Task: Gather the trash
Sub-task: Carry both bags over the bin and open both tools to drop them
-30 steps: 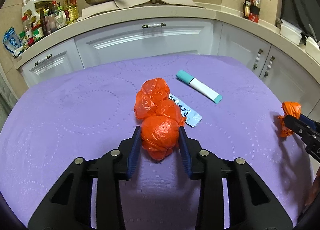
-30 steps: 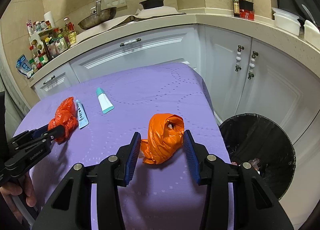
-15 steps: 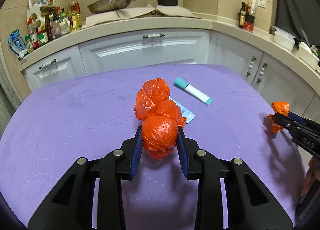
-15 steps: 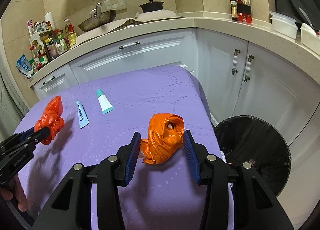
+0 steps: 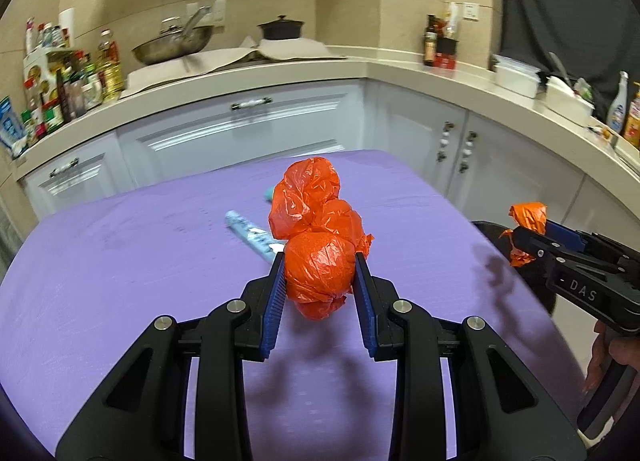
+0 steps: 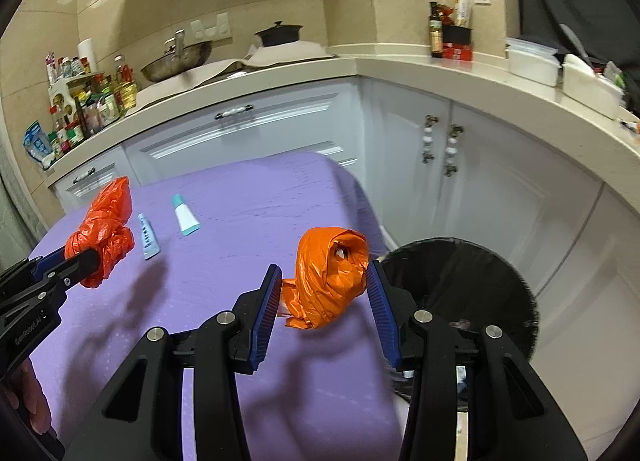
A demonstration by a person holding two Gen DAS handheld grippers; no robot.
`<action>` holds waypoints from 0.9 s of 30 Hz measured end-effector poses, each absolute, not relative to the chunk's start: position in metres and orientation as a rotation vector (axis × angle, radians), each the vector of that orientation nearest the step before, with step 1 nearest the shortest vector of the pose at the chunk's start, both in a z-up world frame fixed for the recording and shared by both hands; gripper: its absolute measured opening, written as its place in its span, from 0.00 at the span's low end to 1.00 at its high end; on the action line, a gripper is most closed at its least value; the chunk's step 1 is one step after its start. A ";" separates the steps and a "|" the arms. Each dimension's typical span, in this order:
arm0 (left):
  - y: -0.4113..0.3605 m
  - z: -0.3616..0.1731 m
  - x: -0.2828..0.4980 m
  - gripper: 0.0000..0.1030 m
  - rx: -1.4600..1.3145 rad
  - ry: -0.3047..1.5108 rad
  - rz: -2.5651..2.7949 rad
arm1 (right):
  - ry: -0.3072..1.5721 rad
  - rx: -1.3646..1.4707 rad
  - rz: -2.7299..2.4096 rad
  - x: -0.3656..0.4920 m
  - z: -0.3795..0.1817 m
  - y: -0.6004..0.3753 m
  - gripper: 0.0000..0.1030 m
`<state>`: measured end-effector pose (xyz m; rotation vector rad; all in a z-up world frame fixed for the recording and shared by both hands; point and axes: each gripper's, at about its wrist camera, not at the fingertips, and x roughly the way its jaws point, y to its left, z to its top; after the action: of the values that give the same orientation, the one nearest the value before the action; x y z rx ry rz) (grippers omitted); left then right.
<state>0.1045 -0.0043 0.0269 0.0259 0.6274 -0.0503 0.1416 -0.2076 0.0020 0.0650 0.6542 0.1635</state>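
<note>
- Left gripper (image 5: 320, 273) is clamped on a knotted red-orange bag bundle (image 5: 316, 237); both blue pads (image 5: 276, 301) press the lowest lobe, and the other lobes rise past the fingertips. The bundle hangs clear above the purple-covered counter (image 5: 120, 269), casting a shadow below.
- Just beyond that gripper and slightly to its left, a slim pale-blue tube (image 6: 148, 235) lies flat on the counter; part of it is hidden behind the bundle in the left wrist view.
- A little further right of the slim tube lies a white tube with a teal cap (image 6: 185, 215), apart from it. Both lie between the two grippers in the right wrist view.
- Right gripper (image 6: 324, 281) holds a crumpled orange bag (image 6: 330, 273). Its right pad touches the bag; whether the left pad does too I cannot tell, as a gap shows there. The bag is off the counter, near its right edge.
- Just right of and below this gripper stands a black-lined trash bin (image 6: 472, 285) on the floor, with some scraps inside.
- Both grippers tilt downward over the counter; fingers (image 5: 600, 353) of a hand wrap the right gripper's handle at the left wrist view's right edge.
- Behind everything, white cabinets (image 5: 248, 133) run along the wall.
</note>
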 end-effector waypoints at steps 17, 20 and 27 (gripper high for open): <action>-0.116 0.030 0.114 0.30 0.101 0.594 -0.237 | 0.616 0.089 0.009 0.124 0.006 -0.286 0.43; -0.132 0.028 0.117 0.30 0.109 0.592 -0.259 | 0.607 0.097 -0.009 0.122 0.007 -0.297 0.43; -0.164 0.022 0.127 0.30 0.129 0.594 -0.293 | 0.598 0.116 -0.044 0.122 0.003 -0.323 0.43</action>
<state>0.1269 -0.1636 0.0218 0.1294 0.5937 -0.2928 0.1221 -0.3230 0.0033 0.1165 0.5976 -0.0438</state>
